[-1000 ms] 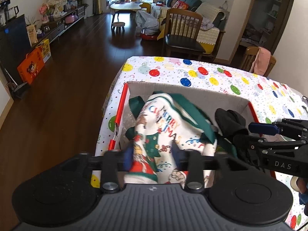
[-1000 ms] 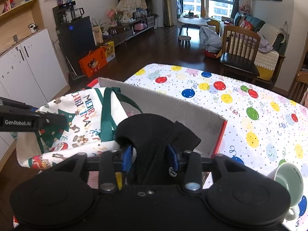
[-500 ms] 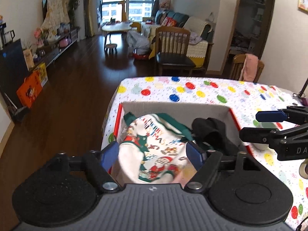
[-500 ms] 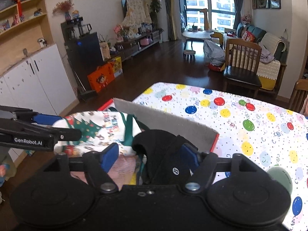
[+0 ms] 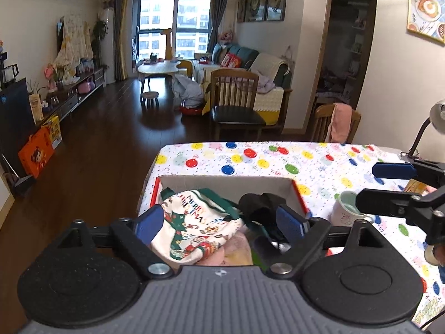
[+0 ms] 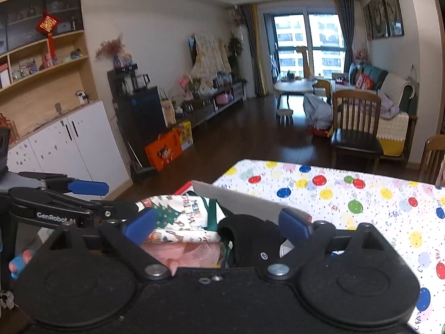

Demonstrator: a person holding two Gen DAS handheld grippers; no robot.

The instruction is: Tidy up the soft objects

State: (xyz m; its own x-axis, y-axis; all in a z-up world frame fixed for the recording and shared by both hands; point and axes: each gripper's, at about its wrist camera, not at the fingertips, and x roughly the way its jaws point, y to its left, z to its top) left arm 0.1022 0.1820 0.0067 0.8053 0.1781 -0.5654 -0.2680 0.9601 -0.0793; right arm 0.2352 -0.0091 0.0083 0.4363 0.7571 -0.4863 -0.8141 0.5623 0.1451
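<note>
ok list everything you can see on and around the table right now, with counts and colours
cardboard box: one, grey inside with red edges, at the table's near left corner
christmas tote bag: one, white with green handles, left side of the box
black garment: one, right side of the box
pink cloth: one, in the box under the tote bag
mug: one, white with pale green inside, on the table right of the box
tablecloth: one, white with coloured dots, covering the table
wooden chair: one, brown with dark seat, beyond the table
orange box: one, on the floor by the dark cabinet
left tongs: one, black with blue pads, open above the box, holding nothing
right tongs: one, black with blue pads, open above the box, holding nothing
</note>
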